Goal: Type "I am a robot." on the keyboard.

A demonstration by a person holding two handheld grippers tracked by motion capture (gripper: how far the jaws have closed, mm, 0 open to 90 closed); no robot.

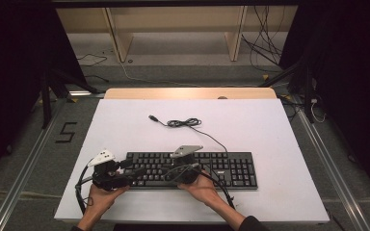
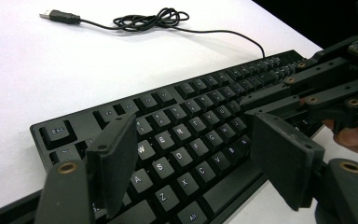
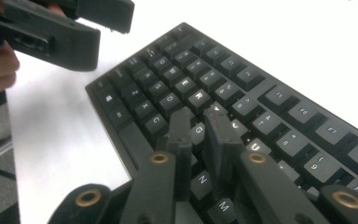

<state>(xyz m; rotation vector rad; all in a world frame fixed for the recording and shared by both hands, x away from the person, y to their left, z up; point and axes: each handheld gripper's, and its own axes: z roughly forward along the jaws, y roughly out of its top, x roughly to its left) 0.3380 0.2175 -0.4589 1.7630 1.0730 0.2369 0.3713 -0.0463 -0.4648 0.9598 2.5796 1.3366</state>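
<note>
Right gripper [image 3: 200,135], jaws barely parted, holding nothing, is hovering over rigid, light keyboard [image 1: 231,168]; grip its edges.

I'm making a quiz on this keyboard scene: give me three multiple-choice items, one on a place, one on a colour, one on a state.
1. Where does the keyboard's USB plug lie?
A. On the white table, beyond the keyboard
B. On the floor
C. Between the left gripper's jaws

2. What colour is the keyboard?
A. White
B. Black
C. Red

3. How do the left gripper's jaws stand?
A. Clamped on the cable
B. Wide apart, over the keys
C. Shut on a pen

Answers: 1 A, the plug rests on the white table at the end of the coiled cable; 2 B, body and keys are black; 3 B, the left gripper view shows a broad gap with keys visible between the jaws.
</note>
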